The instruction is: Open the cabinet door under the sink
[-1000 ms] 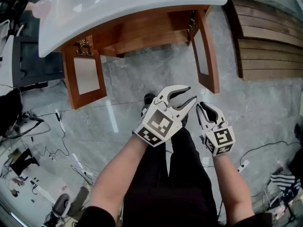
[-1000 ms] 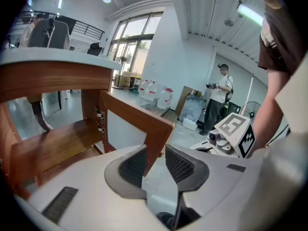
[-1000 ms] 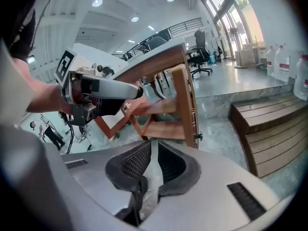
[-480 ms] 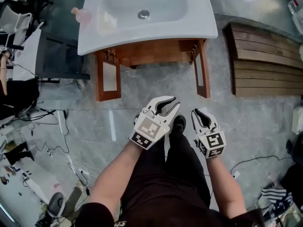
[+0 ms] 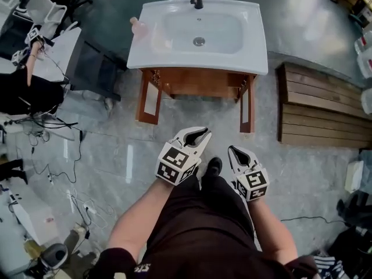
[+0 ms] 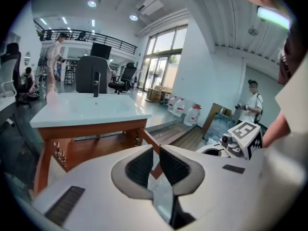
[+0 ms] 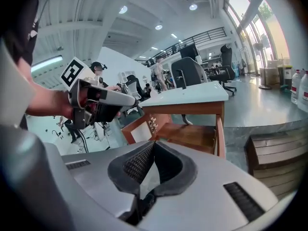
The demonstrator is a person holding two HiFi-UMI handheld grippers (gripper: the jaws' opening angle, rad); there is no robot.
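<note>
Doors [image 5: 149,102] of the cabinet [image 5: 197,81] under the sink [image 5: 197,31] stand swung wide at upper centre of the head view, one at each side. A second ago the cabinet crowded the top edge; now it sits smaller and farther off, the whole sink in sight. Both grippers have drawn back to the lower middle, well apart from it. Jaws of the left gripper [image 5: 203,137] are closing, a thin gap left, nothing between; the right gripper [image 5: 233,150] is closing too, tips touching, empty. Opening looks done.
</note>
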